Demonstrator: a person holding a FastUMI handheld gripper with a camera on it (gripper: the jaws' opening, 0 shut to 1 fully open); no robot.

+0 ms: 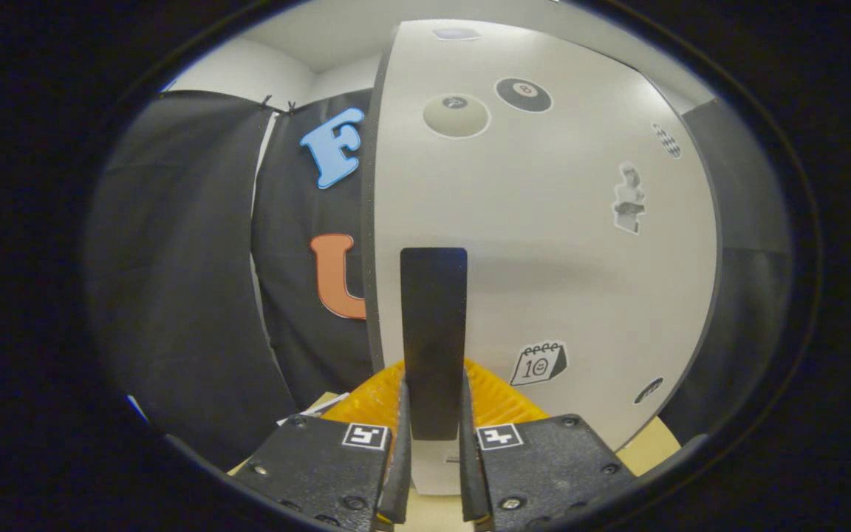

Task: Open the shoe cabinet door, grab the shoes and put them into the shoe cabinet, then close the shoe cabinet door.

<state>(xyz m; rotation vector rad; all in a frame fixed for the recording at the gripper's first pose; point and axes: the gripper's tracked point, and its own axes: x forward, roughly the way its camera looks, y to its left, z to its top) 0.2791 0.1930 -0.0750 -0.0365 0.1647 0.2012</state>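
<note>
Claw [433, 414] fingers stand close together, one on each side of the black handle [433, 332] of the shoe cabinet door [544, 244], and they seem to pinch it. Both fingers [402, 443] lie flat against the sides of the handle, with no visible gap, so the grip looks firm. This hold makes sense for the task, because the handle is a narrow upright bar and a pinch from two sides is the simple way to pull or push the door with it.

Just behind the fingers, an orange ribbed part [499, 399] shows low at the door, on both sides of the handle; whether it belongs to the claw or to another thing cannot be told. Under the fingers a light, wood-coloured surface [654, 443] is seen; it could be the floor or a bench.

Beyond the fingers, the white door takes most of the space ahead. It carries several stickers, among them a small calendar sticker [538, 363] near the handle and two round ball stickers [523, 94] higher up. The left edge of the door stands free against the black cloth wall [174, 281], so the door is perhaps a little swung out, but this is only a judgement. The shoes and the inside of the cabinet cannot be judged from this position, so it stays unclear whether the door is being opened or closed.
</note>
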